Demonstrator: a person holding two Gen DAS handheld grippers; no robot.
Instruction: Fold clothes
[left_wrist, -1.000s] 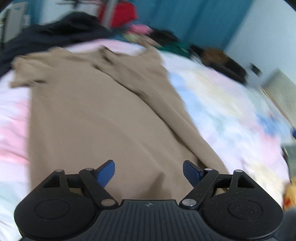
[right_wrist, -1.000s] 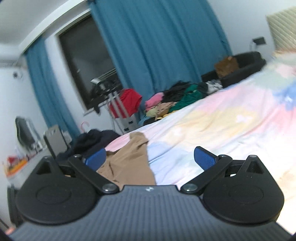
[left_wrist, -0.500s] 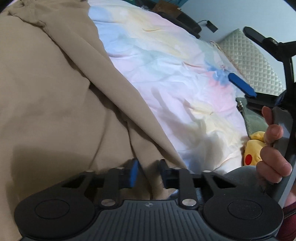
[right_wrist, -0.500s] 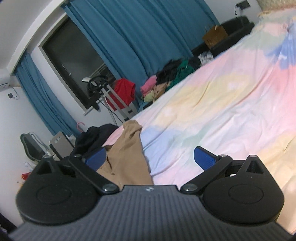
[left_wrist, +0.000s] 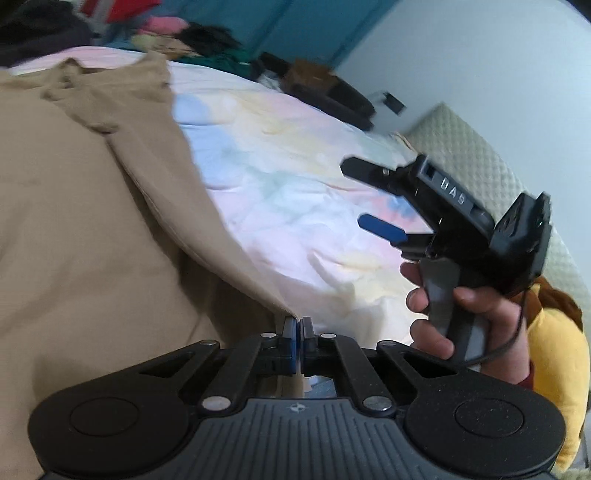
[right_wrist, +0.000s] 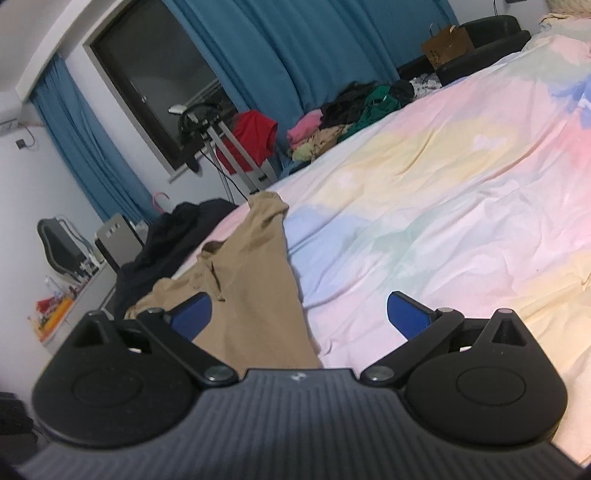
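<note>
A tan T-shirt (left_wrist: 92, 221) lies spread on the pastel bedsheet (left_wrist: 295, 192). My left gripper (left_wrist: 297, 328) is shut on the shirt's near hem corner, at the shirt's right edge. My right gripper (right_wrist: 299, 314) is open and empty, held above the bed with the shirt (right_wrist: 251, 295) under its left finger. It also shows in the left wrist view (left_wrist: 373, 199), held in a hand to the right of the shirt, jaws apart. The shirt's collar end lies far from me.
A pile of mixed clothes (right_wrist: 343, 122) sits at the bed's far edge below teal curtains. Dark clothing (right_wrist: 173, 240) lies by the shirt's collar end. A yellow plush toy (left_wrist: 554, 354) lies at the right. A drying rack with a red garment (right_wrist: 251, 136) stands by the window.
My left gripper went from wide open to shut on the shirt's hem corner. My right gripper came closer to the shirt's right side and stayed open.
</note>
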